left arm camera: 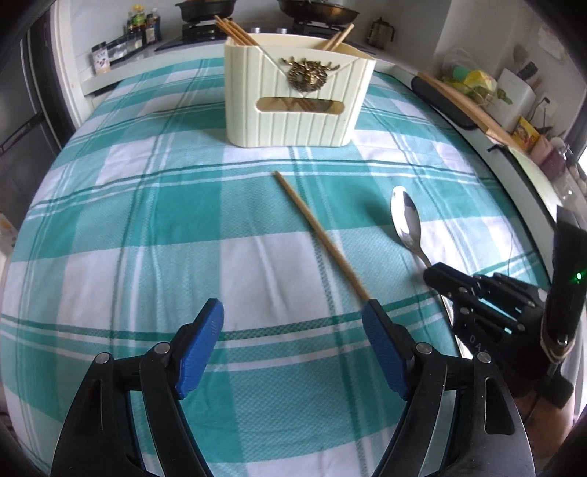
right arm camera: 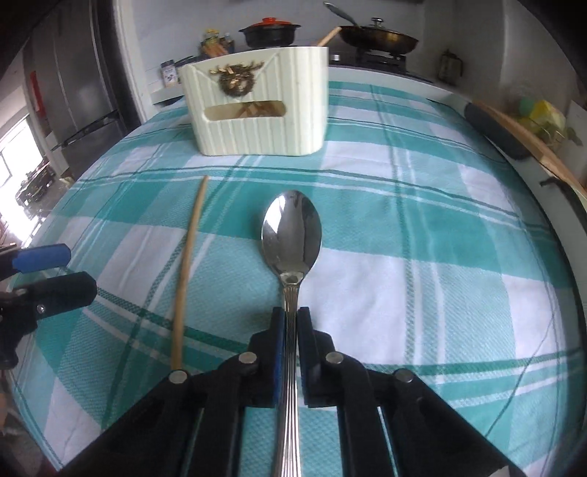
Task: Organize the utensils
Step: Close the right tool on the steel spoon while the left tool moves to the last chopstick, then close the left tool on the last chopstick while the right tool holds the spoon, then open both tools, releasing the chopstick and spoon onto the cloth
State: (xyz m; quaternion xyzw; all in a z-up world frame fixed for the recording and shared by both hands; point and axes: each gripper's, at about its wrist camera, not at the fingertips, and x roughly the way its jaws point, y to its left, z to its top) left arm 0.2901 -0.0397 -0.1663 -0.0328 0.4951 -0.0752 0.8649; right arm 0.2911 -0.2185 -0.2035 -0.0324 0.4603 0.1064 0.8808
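Right fingers (right arm camera: 280, 330) clenched on one spoon (right arm camera: 291, 235), left fingers (left arm camera: 205, 330) released beside one chopstick (left arm camera: 319, 235).

A teal-and-white checked tablecloth (left arm camera: 146, 227) spreads beneath and ahead of the claws. Far beyond them stand a black lidded pot with an orange top (right arm camera: 270, 32) and a dark metal frying pan (right arm camera: 378, 36). Ahead to the right lies a wooden cutting board (left arm camera: 473, 106). Left, a steel refrigerator (right arm camera: 73, 91) rises.
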